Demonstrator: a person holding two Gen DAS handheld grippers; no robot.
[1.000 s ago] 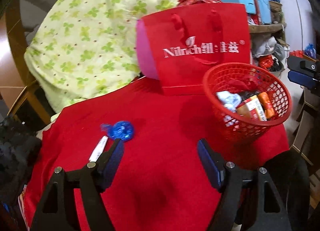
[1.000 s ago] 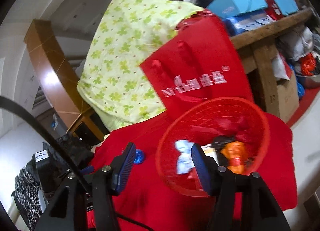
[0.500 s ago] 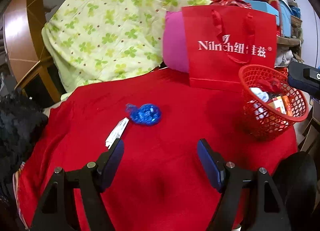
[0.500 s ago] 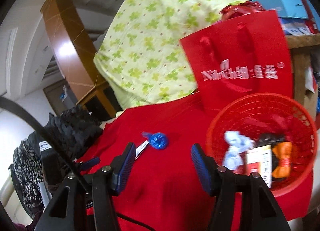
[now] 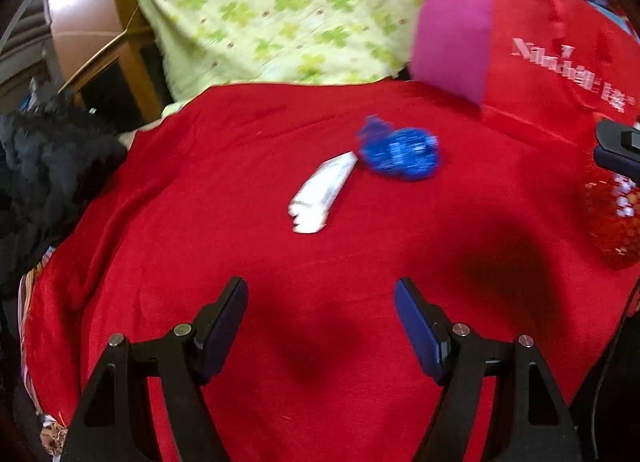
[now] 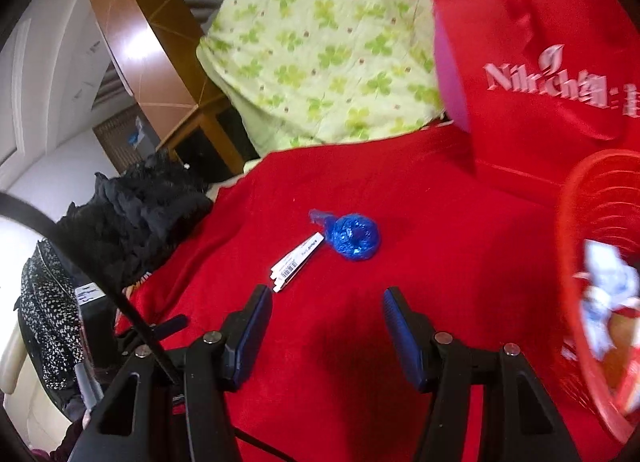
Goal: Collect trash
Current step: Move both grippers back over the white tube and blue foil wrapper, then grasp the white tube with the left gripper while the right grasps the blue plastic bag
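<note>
Two pieces of trash lie loose on the red cloth-covered table (image 5: 248, 190) — one crumpled blue foil wrapper (image 5: 400, 152) and one flat white paper packet with a barcode (image 5: 322, 192), the packet's upper end touching or just beside the wrapper's twisted tail. In the left wrist view both sit above centre, the wrapper to the upper right of the packet; in the right wrist view the blue foil wrapper (image 6: 352, 237) is at mid-frame and the white packet (image 6: 297, 260) slants down to its left, its lower end close above the left fingertip. One red plastic mesh basket (image 6: 576, 262) stands at the right edge of the right wrist view, holding crumpled white-and-blue wrappers and other scraps too blurred to count; the left wrist view shows only a blurred piece of it at its right edge. One red paper gift bag with white lettering (image 6: 540, 62) stands in the upper right, a pink panel on its side, and behind it one pale green clover-print blanket (image 5: 288, 10) fills the top of the frame. One heap of black fabric (image 6: 132, 214) lies at the left. The left gripper (image 5: 321, 294) hangs over bare cloth at the bottom, fingers spread wide with nothing between them — the right gripper (image 6: 328, 304) is likewise spread and empty, below the two pieces.
</note>
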